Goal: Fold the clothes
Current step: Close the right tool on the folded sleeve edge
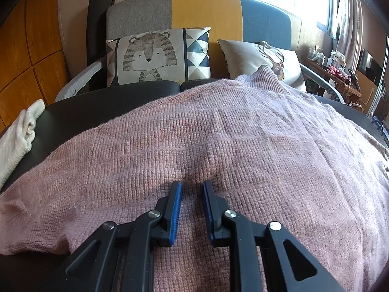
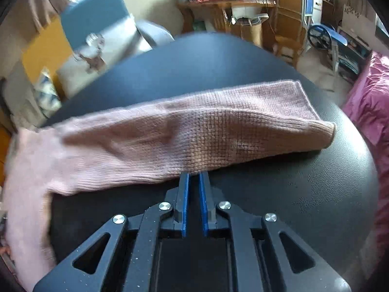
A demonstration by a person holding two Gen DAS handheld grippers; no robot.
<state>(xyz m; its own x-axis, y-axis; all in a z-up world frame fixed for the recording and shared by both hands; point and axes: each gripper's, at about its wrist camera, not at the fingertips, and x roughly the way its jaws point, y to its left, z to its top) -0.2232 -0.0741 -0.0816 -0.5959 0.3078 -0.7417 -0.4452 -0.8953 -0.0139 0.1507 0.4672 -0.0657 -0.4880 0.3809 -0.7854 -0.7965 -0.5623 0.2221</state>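
Your left view shows the pink sweater point(image 1: 218, 141) spread across the black table point(image 1: 97, 107), its collar toward the far edge by the sofa point(image 1: 201, 9) and cushions; only the right view shows its sleeve point(image 2: 194, 131) stretched to the table's right edge. A white cloth point(image 1: 17, 133) lies at the left edge. Your left gripper point(image 1: 192, 189) hovers slightly open and empty; your right gripper point(image 2: 193, 174) stands narrowly parted at the sleeve's near hem, grip unclear.

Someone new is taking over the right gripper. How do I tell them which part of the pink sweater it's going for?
Start at the black table, where the pink sweater lies spread. From its body one long sleeve stretches alone across the bare tabletop to a ribbed cuff at the far right. The right gripper sits at that sleeve's near edge, jaws narrowly apart; the sweater's body is much broader.
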